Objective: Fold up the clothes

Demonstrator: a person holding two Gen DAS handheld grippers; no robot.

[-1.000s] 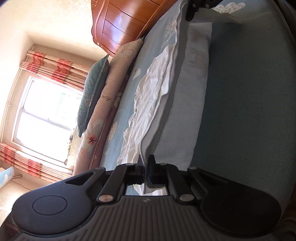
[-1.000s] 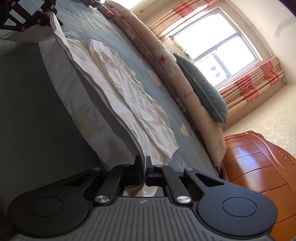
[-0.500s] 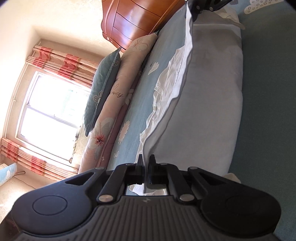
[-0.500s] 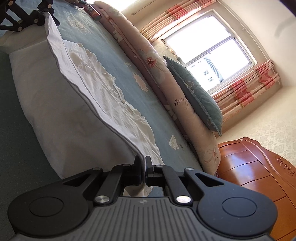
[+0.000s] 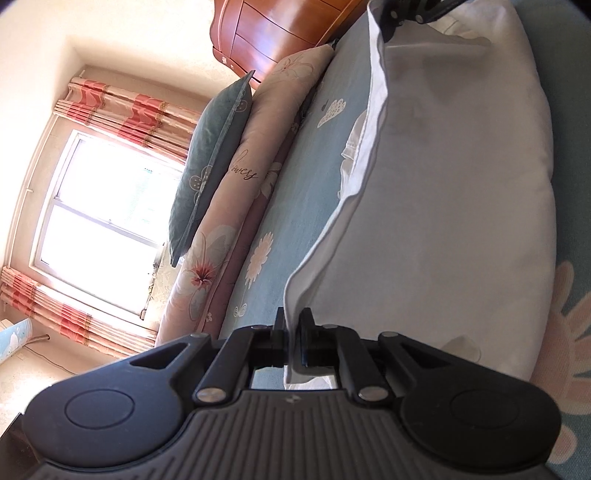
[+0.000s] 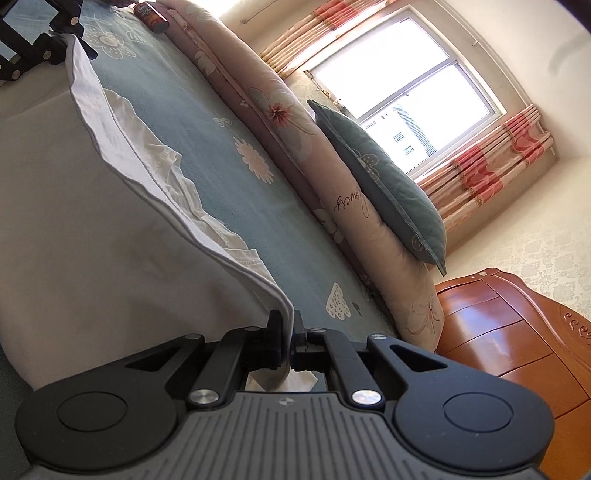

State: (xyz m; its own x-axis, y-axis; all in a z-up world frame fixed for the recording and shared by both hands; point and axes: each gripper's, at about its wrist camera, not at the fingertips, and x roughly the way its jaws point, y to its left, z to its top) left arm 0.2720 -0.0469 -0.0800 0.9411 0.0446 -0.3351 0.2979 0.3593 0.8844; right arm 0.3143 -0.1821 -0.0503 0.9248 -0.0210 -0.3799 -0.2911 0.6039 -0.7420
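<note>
A white garment (image 5: 450, 206) lies on the blue flowered bed cover (image 5: 295, 206), with its upper layer lifted along one hem. My left gripper (image 5: 292, 325) is shut on one corner of that hem. My right gripper (image 6: 286, 325) is shut on the other corner, and the white garment (image 6: 110, 236) stretches away from it toward the far gripper (image 6: 37, 55). In the left wrist view the right gripper (image 5: 410, 11) shows at the top, at the hem's far end. A rumpled lower layer (image 6: 177, 184) peeks out beside the raised hem.
A long pink flowered bolster (image 6: 295, 147) and a grey-green cushion (image 6: 380, 184) line the far side of the bed. A wooden headboard (image 6: 517, 339) stands at one end. A window with striped curtains (image 5: 96, 218) is behind. A small dark can (image 6: 153, 16) rests near the bolster.
Both grippers have carried the held hem across the bed toward the bolster side. The lifted layer now covers most of the rumpled lower layer that lay exposed a second ago.
</note>
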